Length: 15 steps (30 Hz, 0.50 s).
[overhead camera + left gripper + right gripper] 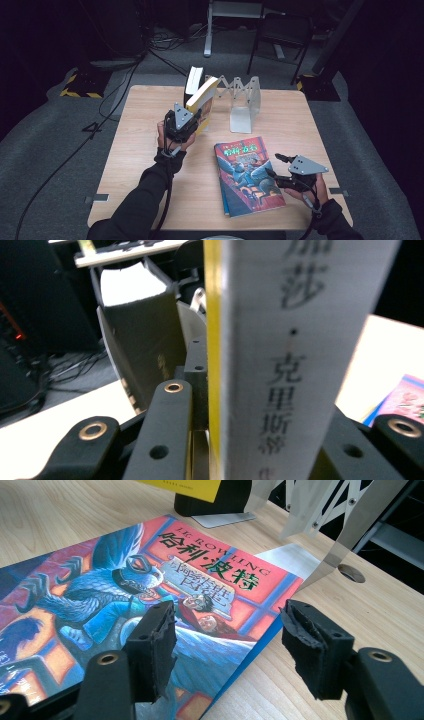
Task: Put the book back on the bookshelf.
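The left gripper (192, 120) pinches a yellow-edged book (204, 100) by its spine, holding it tilted at about twelve o'clock from the hand, just beside a dark book (193, 80) standing at the silver folding bookend rack (245, 100). The right gripper (276, 166), jaws spread apart, hovers at the three o'clock edge of a colourful illustrated book (247, 172) lying flat on the wooden table (145, 165).

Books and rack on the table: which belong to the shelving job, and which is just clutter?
In the job: yellow-edged book in left gripper; dark book; folding metal rack; colourful book lying flat under right gripper.
Lying about: floor cables; chair.
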Tool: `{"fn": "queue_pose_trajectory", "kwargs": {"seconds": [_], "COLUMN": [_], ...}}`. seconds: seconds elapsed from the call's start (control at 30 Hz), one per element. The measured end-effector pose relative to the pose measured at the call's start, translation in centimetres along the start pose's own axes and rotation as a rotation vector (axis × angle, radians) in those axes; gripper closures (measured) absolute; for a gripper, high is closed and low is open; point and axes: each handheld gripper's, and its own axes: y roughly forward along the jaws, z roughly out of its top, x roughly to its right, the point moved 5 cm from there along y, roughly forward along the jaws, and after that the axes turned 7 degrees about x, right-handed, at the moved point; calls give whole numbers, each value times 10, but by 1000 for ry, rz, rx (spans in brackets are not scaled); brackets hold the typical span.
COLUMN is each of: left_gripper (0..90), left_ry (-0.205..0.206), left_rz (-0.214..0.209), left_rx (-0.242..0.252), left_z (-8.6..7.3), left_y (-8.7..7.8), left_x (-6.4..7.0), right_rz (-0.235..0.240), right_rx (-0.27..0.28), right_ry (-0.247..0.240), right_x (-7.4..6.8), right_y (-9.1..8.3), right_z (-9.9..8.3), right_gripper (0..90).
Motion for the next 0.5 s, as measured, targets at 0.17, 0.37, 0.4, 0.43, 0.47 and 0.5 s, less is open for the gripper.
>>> {"fn": "queue_pose_trajectory", "kwargs": {"seconds": [0.17, 0.37, 0.4, 0.43, 0.47, 0.5], "left_gripper": [750, 750, 750, 750, 750, 750], "left_ry": [-75, -109, -112, -113, -116, -122], "left_rz": [52, 123, 139, 159, 172, 184], "left_rx": [-21, -22, -21, -17, -16, -14], "left_z": [-13, -24, -25, -25, -25, -26], "left_y": [13, 30, 32, 34, 36, 38], "left_x": [1, 5, 6, 7, 7, 8], "right_rz": [-4, 0, 1, 1, 1, 1], "right_rx": [-3, -5, -5, -5, -8, -9], "right_ry": [1, -8, -7, -8, -7, -10], "right_x": [-1, -2, -2, -2, -2, -2], "right_y": [1, 1, 1, 1, 2, 2], "right_z": [0, -1, -1, -2, -2, -3], "right_gripper": [383, 383, 383, 383, 383, 383]}}
